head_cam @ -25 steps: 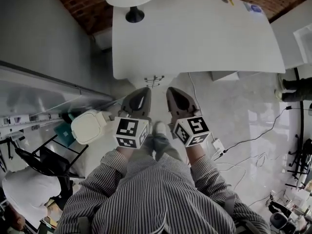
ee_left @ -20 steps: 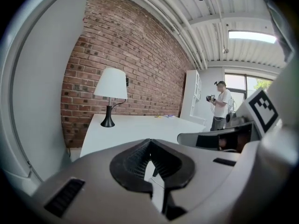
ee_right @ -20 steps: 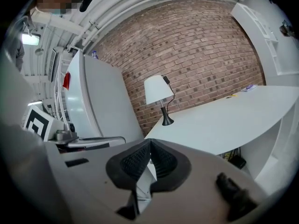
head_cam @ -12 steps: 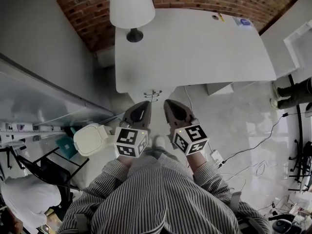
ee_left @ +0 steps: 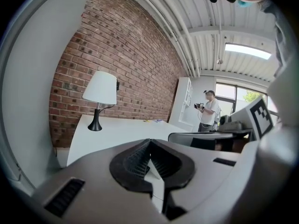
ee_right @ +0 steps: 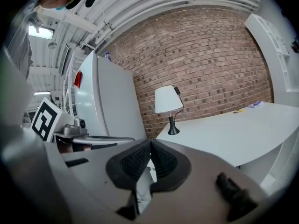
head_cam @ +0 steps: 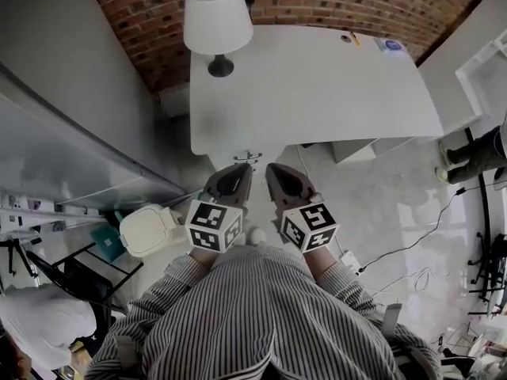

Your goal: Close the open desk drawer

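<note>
A white desk (head_cam: 317,77) stands against the brick wall, with a white lamp (head_cam: 218,22) at its back left corner. Under the desk's near edge at the right, a white box-like part (head_cam: 372,147) sticks out; I cannot tell for sure whether it is the drawer. My left gripper (head_cam: 238,169) and right gripper (head_cam: 273,169) are held side by side over the floor, just short of the desk's near edge. Both are shut on nothing. The left gripper view shows closed jaws (ee_left: 149,141) pointing at the desk (ee_left: 121,129). The right gripper view shows closed jaws (ee_right: 150,140) and the lamp (ee_right: 168,104).
A grey cabinet (head_cam: 63,133) fills the left side, with a cream bin (head_cam: 150,228) beside it. Cables (head_cam: 412,244) trail over the floor at the right. A person (ee_left: 208,111) stands far off by the window. Small items (head_cam: 392,44) lie at the desk's far right corner.
The head view has shifted, showing more brick wall and the desk lower in frame. Both grippers have stayed shut, side by side, and are now nearer the desk's edge.
</note>
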A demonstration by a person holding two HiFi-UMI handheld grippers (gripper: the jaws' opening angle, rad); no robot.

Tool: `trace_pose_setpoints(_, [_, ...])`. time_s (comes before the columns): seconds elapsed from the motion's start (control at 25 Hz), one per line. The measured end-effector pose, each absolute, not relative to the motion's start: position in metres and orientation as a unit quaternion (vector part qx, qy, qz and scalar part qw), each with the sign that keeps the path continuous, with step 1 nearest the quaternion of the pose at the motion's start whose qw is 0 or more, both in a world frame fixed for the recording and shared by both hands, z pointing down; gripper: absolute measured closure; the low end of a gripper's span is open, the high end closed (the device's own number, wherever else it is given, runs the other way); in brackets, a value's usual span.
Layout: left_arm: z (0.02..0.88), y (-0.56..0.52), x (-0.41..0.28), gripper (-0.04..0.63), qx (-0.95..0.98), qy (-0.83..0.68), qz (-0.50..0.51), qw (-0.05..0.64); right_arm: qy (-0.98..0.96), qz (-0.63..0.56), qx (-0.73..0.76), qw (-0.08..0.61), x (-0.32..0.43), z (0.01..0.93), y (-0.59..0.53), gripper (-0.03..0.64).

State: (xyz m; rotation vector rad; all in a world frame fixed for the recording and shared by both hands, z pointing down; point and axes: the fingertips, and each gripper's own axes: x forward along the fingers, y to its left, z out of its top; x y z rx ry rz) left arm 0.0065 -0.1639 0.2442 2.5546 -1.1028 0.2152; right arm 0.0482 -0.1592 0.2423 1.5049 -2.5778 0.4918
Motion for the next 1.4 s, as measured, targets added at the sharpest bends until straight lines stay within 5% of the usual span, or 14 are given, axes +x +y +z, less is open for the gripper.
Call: trace_pose_setpoints(1.4, [0.222,-0.172,0.018,0.583,0.914,-0.360,0.050,0.180,-0.858,0.118,0.495,0.070,0.052,0.217,-0.166,0.601])
